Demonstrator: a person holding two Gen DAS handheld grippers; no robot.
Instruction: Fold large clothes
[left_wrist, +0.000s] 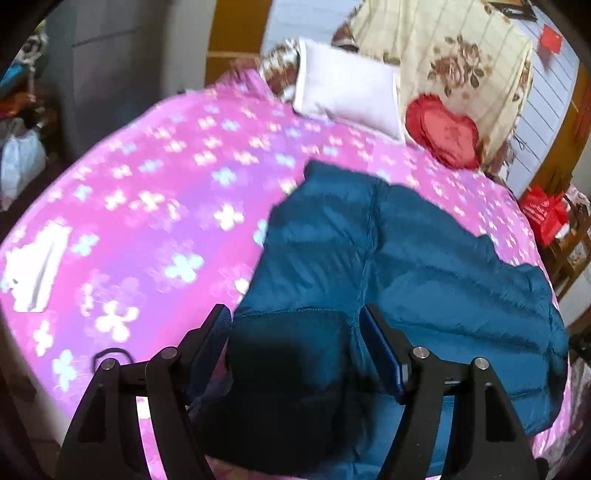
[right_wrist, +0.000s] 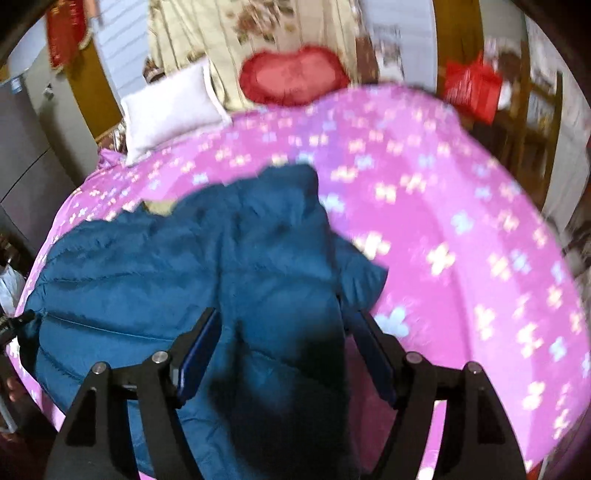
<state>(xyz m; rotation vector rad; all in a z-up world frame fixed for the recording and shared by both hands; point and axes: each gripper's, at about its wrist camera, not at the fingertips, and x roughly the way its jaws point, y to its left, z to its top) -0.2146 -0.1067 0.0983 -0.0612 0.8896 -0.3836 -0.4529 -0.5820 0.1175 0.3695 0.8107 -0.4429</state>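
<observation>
Blue puffer jacket (left_wrist: 406, 258) lies on bed (left_wrist: 147, 184) (pink floral cover); left tongs (left_wrist: 295, 325) and right tongs (right_wrist: 284, 328) gape wide, gripping nothing.

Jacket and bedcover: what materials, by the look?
Jacket: likely nylon or polyester shell with puffy fill; slight sheen, stitched quilting lines, teal. Bedcover: soft matte woven or fleece-like fabric, pink with printed pale flowers; blur leaves the weave unclear.
</observation>
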